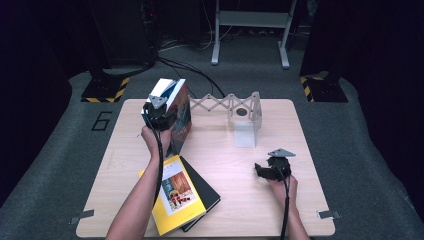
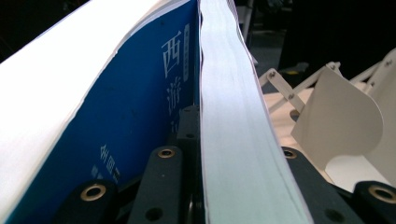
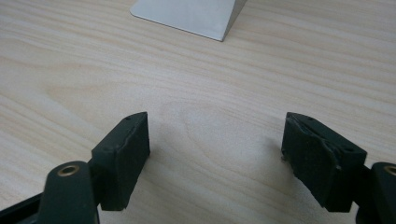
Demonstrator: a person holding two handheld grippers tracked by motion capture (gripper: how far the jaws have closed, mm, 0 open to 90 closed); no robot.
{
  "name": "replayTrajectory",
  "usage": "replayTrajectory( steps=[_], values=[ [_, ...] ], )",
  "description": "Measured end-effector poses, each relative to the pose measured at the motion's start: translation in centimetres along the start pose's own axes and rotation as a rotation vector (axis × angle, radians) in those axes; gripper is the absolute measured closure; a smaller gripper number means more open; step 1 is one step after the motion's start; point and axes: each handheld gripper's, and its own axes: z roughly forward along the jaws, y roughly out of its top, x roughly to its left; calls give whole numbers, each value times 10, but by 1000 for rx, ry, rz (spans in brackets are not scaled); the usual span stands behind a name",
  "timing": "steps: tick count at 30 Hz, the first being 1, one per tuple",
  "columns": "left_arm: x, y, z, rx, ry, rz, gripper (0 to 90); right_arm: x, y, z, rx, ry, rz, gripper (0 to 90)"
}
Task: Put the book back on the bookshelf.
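Note:
My left gripper (image 1: 161, 111) holds a thick book (image 1: 182, 118) upright at the table's back left, beside the white folding book rack (image 1: 235, 106). In the left gripper view its jaws are shut on the book's white page block (image 2: 233, 102). A blue cover with white characters (image 2: 140, 107) stands just left of the inner jaw, and I cannot tell whether it belongs to the same book. My right gripper (image 1: 263, 171) rests low at the right of the table. Its jaws (image 3: 217, 154) are wide open over bare wood with nothing between them.
A yellow book (image 1: 175, 196) lies on a black book (image 1: 207, 191) at the front left of the wooden table (image 1: 300, 150). The rack's white end plate (image 1: 246, 131) stands mid-table, and its base (image 3: 187, 16) lies just ahead of my right gripper. Dark floor and stands surround the table.

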Motion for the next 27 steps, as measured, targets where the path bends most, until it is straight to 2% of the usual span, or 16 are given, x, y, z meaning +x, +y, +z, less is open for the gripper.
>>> replayTrajectory(
  steps=[5, 7, 9, 11, 17, 24, 27],
  values=[
    [-3, 0, 6, -14, 6, 7, 748, 0, 0, 0, 0, 0, 0, 231],
    [-3, 0, 8, -26, 8, -11, 746, 0, 0, 0, -4, -9, 7, 231],
    [0, 1, 6, -5, 6, 8, 742, 0, 0, 0, -1, -2, -5, 231],
    [0, 1, 5, -6, -12, -8, 726, 0, 0, 0, -3, -3, -1, 231],
    [-6, 2, -8, 28, -75, 41, 483, 0, 0, 0, -5, -8, 4, 230],
    [-9, 0, -27, 56, -133, 90, 365, 0, 0, 0, -6, -8, 1, 225],
    [-8, -2, -35, 55, -150, 91, 325, 0, 0, 1, -6, -10, 0, 220]
  ],
)
